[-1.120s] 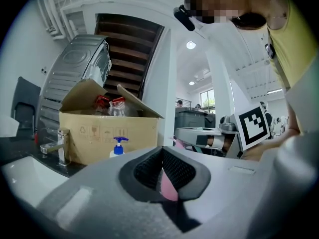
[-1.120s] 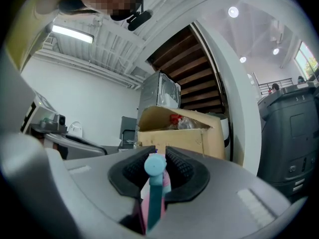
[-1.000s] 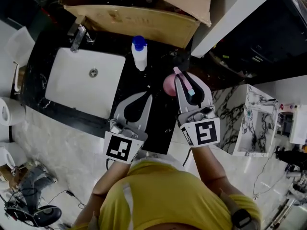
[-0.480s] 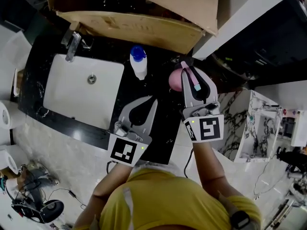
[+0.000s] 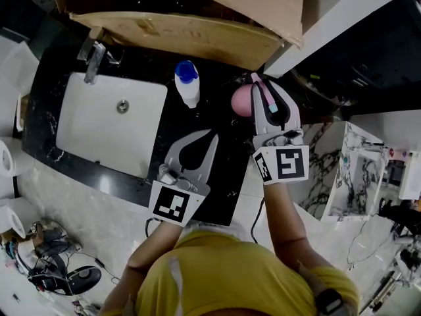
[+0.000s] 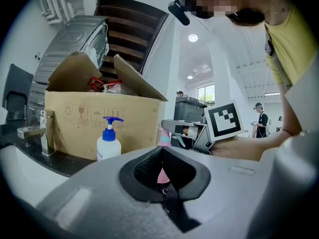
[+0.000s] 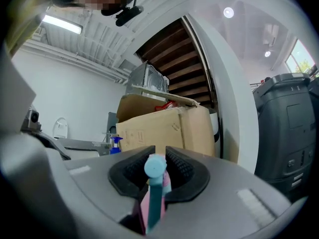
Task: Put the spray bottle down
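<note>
The pink spray bottle [image 5: 241, 101] with a teal nozzle hangs over the black counter [image 5: 223, 170], near the right corner of the cardboard box [image 5: 197, 35]. My right gripper [image 5: 263, 84] is shut on the bottle's head, and the teal trigger [image 7: 155, 183] stands between its pads. I cannot tell whether the bottle's base touches the counter. My left gripper [image 5: 212, 134] is shut and empty, nearer the counter's front edge. In the left gripper view, my left gripper [image 6: 162, 149] points at the pink bottle [image 6: 162, 174].
A white pump bottle [image 5: 187, 84] with a blue cap stands left of the spray bottle, in front of the box. The white sink [image 5: 85, 133] and faucet [image 5: 94, 58] lie further left. A marble-patterned stand [image 5: 348, 170] is off the counter's right end.
My right gripper has carried the spray bottle farther over the counter toward the box. My left gripper has edged forward a little, still shut.
</note>
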`<state>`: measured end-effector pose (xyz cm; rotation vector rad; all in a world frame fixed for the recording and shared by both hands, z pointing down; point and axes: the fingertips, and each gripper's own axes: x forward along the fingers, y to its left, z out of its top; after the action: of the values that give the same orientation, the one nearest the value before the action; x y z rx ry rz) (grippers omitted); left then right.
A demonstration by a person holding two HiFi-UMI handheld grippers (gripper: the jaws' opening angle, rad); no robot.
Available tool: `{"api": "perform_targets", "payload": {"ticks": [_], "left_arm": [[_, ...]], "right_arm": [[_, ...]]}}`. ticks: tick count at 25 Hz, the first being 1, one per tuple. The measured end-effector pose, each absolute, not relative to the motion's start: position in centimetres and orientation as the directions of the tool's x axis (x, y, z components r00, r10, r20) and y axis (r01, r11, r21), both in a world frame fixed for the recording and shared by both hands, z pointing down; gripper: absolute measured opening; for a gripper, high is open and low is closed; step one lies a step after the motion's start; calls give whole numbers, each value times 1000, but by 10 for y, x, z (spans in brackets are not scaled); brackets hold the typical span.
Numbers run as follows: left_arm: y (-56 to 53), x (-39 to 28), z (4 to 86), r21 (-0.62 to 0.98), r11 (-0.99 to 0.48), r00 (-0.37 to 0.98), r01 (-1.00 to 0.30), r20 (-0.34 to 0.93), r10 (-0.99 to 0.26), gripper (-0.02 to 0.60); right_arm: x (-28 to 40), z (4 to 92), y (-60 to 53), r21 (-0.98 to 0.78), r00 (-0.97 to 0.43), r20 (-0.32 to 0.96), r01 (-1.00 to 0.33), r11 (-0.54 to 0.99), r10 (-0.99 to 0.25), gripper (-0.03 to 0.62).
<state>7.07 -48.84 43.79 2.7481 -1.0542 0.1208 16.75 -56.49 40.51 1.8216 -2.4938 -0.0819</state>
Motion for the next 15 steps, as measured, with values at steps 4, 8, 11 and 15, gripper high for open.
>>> {"api": "perform_targets", "payload": {"ticks": [4,8,11,15], "left_arm": [[-489,71,438,155,-726,742,-671,150,-654,2],[-489,70,438,158,-722,739,-674,154,-656,2],[-487,71,438,163,-722,740,-672,152,-655,2],[-483,73,435,166,-728,747,-665,146,-649,2]], "right_arm": [[168,412,-566,63,-308,32,-949,310,-951,64],[166,413,-567,77,-320,39,-943,322,-946,66],[166,417,-569,80,-321,71,-942,326,-944,71],[166,426,-570,76,-324,135,-939,336,-936,138]]}}
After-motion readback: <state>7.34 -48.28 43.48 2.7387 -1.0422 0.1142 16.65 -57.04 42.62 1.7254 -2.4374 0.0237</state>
